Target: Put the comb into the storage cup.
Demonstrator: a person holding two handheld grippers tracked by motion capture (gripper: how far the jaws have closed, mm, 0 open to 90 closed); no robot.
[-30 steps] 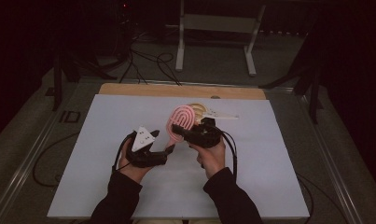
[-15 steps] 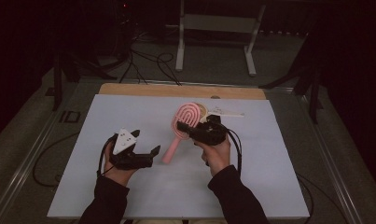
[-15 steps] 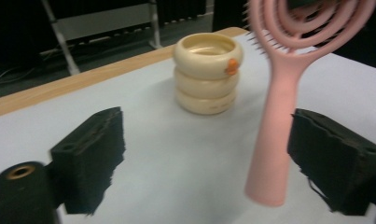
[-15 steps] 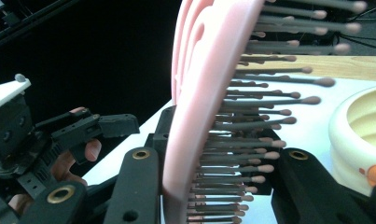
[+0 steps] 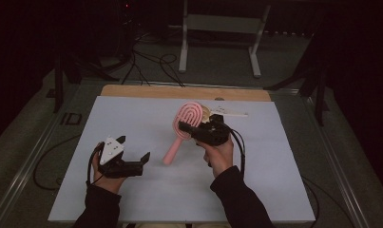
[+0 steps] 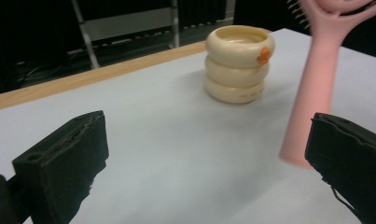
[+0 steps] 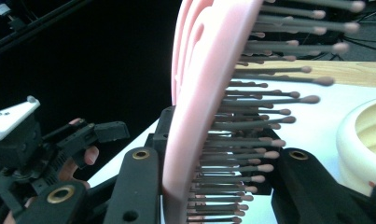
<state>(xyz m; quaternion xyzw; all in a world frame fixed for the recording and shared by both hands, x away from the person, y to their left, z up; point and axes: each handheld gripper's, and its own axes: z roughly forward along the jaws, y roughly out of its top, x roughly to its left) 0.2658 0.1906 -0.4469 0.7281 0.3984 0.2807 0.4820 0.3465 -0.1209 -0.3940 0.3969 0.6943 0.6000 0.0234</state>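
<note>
I have the pink hairbrush (image 5: 185,128) clamped in my right gripper (image 5: 184,127). In the right gripper view the jaws press on the brush head (image 7: 195,116) from both sides, one on the smooth pink back, the other in among the bristles (image 7: 251,140). From the high view the brush hangs tilted, head up toward the far edge of the counter (image 5: 274,190) and the handle (image 5: 171,153) slanting down toward me, its tip at or just above the white surface; I cannot tell which.

My left gripper (image 5: 132,152) has just been opening and now stands released, nothing between its jaws. It sits well to the left of the handle, low over the counter. In the left gripper view the handle (image 6: 311,93) rises beside the right-hand jaw, near it but not held.

Beyond the brush stands a cream holder shaped like stacked rings (image 6: 237,63), with a small orange mark on its side, upright and open at the top. A pale stick-like thing (image 5: 232,114) lies just behind it; I can't make out what it is.

My reading: the pick-up is done and the brush is now carried by the right gripper alone. What looks left is to bring it over the cream holder and set it down. With the grip on the head, lowering it handle-first would need some re-aiming.
</note>
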